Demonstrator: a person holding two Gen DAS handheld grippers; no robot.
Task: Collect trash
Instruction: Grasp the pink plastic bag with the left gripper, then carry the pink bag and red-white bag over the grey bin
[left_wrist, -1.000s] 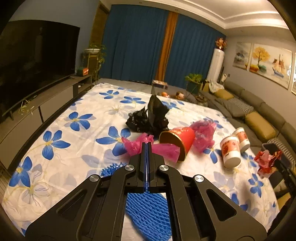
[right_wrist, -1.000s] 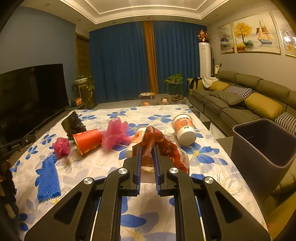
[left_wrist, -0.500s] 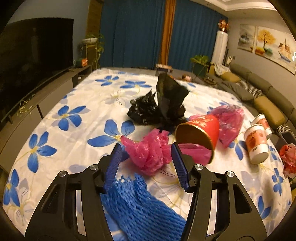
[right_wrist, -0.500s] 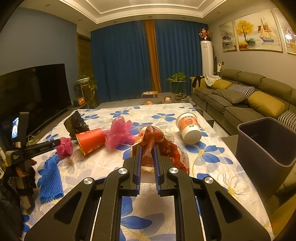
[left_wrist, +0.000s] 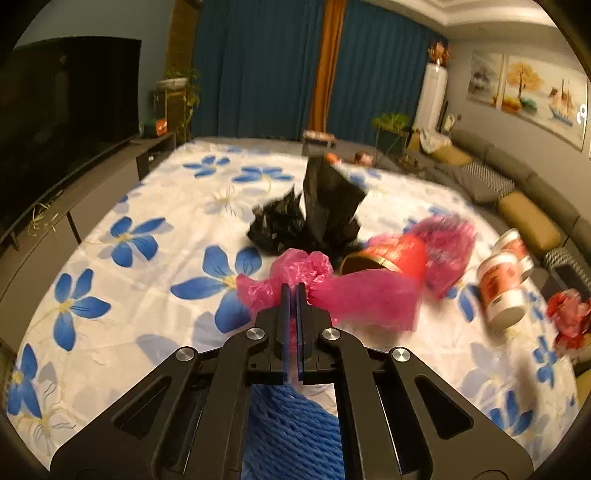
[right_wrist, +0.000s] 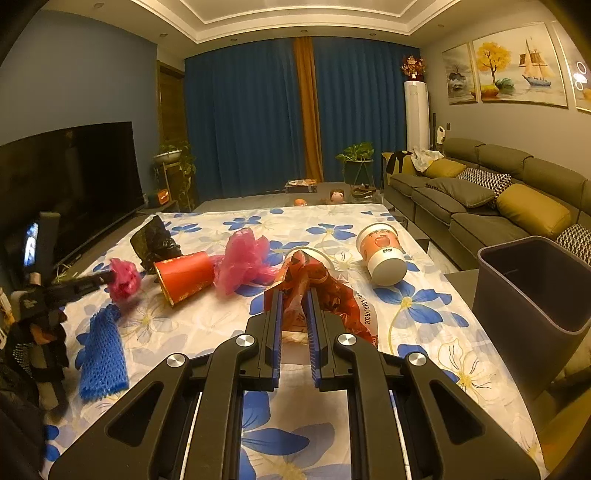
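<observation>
My left gripper (left_wrist: 293, 291) is shut on a crumpled pink plastic bag (left_wrist: 295, 267), the thin plastic pinched between its nearly touching pads; the rest of the bag trails off to the right. From the right wrist view the left gripper (right_wrist: 101, 278) reaches in from the left, holding that pink bag (right_wrist: 123, 280) just above the tablecloth. My right gripper (right_wrist: 295, 295) is shut on a red printed plastic wrapper (right_wrist: 332, 291), which bunches up in front of the fingers. A dark grey trash bin (right_wrist: 532, 295) stands off the table's right edge.
On the flowered tablecloth (right_wrist: 207, 321) lie a black bag (right_wrist: 155, 243), a tipped red paper cup (right_wrist: 184, 275), a second pink bag (right_wrist: 243, 258), a blue foam net (right_wrist: 101, 354) and a white-and-red cup (right_wrist: 382, 251). A TV stands left, a sofa right.
The left gripper opened, moved forward and down around the pink bag, then closed on it. The right gripper kept still with the red wrapper in it.
</observation>
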